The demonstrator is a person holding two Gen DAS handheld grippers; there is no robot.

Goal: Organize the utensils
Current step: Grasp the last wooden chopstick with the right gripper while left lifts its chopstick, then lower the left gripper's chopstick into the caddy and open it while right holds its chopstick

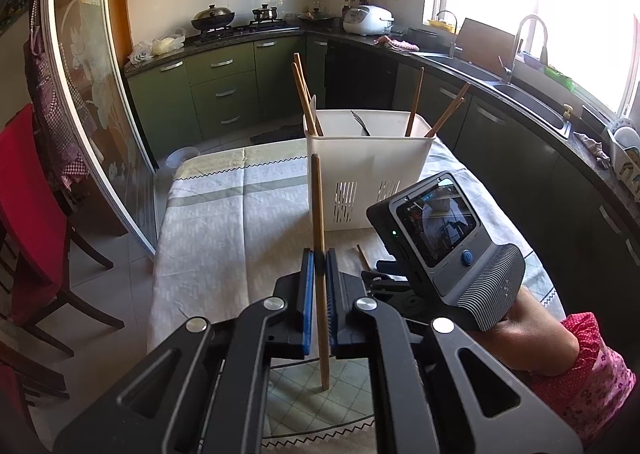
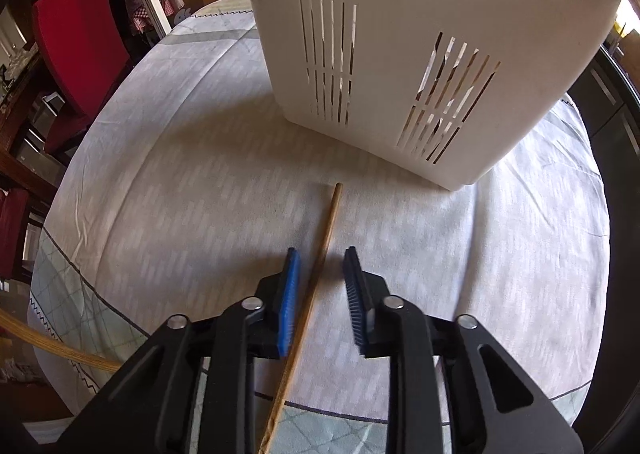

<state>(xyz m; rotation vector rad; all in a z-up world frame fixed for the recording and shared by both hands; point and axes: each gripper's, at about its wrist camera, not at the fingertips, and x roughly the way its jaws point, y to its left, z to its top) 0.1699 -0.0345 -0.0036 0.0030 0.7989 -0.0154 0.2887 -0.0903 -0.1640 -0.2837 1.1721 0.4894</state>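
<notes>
My left gripper [image 1: 319,259] is shut on a wooden chopstick [image 1: 318,206] and holds it upright above the table, in front of the white slotted utensil holder [image 1: 368,170]. Several chopsticks [image 1: 305,94] and a dark utensil stand in the holder. My right gripper [image 2: 320,260] is open and low over the tablecloth, its jaws on either side of a second chopstick [image 2: 326,230] that lies flat and points toward the holder [image 2: 420,34]. The right gripper's body [image 1: 444,238] shows in the left wrist view to the right of the held chopstick.
A pale checked tablecloth [image 1: 224,222] covers the table. Red chairs [image 1: 28,214] stand on the left. A glass sliding door [image 1: 84,66] is behind them. Green kitchen cabinets, a stove and a sink [image 1: 532,102] run along the back and right. A wooden stick end [image 2: 52,346] shows at lower left in the right wrist view.
</notes>
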